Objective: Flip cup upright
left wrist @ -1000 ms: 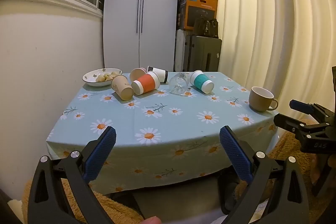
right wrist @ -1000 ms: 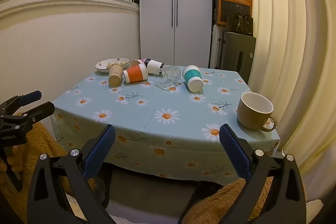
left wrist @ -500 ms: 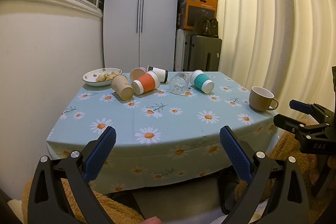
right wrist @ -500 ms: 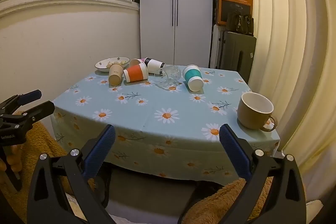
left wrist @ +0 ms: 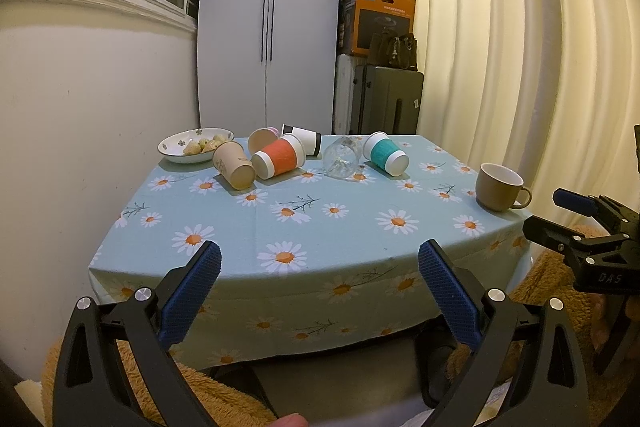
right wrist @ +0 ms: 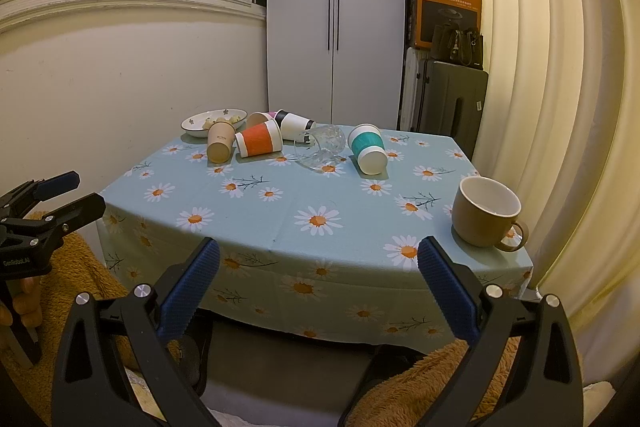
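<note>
Several cups lie on their sides at the far end of the table: a tan paper cup (left wrist: pixel 234 165), an orange-sleeved cup (left wrist: pixel 279 160), a white cup with a black band (left wrist: pixel 302 143), a clear glass (left wrist: pixel 340 157) and a teal-sleeved cup (left wrist: pixel 386 158). A brown mug (left wrist: pixel 499 186) stands upright near the right edge. My left gripper (left wrist: pixel 319 285) is open and empty, in front of the table's near edge. My right gripper (right wrist: pixel 318 281) is open and empty, also short of the table.
The table has a light blue daisy tablecloth (left wrist: pixel 320 227). A white bowl of food (left wrist: pixel 195 145) sits at the far left corner. Wall to the left, curtain (left wrist: pixel 520 47) to the right, wardrobe and stacked boxes behind.
</note>
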A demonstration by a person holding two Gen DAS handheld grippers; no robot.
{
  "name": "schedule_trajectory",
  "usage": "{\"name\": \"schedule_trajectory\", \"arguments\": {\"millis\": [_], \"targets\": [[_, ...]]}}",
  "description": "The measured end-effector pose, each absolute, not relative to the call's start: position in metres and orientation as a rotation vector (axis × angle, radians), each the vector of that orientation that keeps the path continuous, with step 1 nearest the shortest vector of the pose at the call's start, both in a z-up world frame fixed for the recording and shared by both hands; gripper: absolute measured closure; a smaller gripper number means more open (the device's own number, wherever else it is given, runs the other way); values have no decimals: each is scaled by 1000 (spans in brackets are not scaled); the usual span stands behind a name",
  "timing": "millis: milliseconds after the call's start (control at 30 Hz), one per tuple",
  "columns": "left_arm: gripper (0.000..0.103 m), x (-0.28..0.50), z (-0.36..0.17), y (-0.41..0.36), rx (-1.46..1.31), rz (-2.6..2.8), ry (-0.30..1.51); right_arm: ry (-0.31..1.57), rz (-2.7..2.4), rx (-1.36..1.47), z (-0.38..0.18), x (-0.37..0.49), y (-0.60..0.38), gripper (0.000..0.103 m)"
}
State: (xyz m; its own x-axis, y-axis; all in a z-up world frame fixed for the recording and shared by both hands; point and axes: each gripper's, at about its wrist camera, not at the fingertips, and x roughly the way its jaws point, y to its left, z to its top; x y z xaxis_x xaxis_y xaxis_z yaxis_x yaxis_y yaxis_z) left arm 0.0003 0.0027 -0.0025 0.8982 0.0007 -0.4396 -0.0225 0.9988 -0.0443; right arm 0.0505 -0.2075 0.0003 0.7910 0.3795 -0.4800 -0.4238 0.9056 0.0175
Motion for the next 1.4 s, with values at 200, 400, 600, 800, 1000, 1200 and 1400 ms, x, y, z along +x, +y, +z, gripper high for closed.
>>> {"name": "schedule_trajectory", "arguments": {"millis": [200,400,600,800,1000,1200,1400], "targets": [[7,1,-3,2,-47,12,455,495,433,-94,-2,50,-209,5],[7,-1,-2,0,-49,13,455,500,434,-97,-2,51,-209,5],[7,-1,-4,0,-47,13,457,499,433,-97,0,51,-210,5],[7,-1,-5,1,-46,9,456,499,434,-98,0,51,-210,5],[7,0,-4,1,-46,10,457,499,432,-98,0,51,-209,5],[7,1,-4,1,-45,10,460,500,433,-99,-1,51,-209,5],[7,1,-4,1,-47,10,460,503,435,-101,-1,52,-209,5]]}}
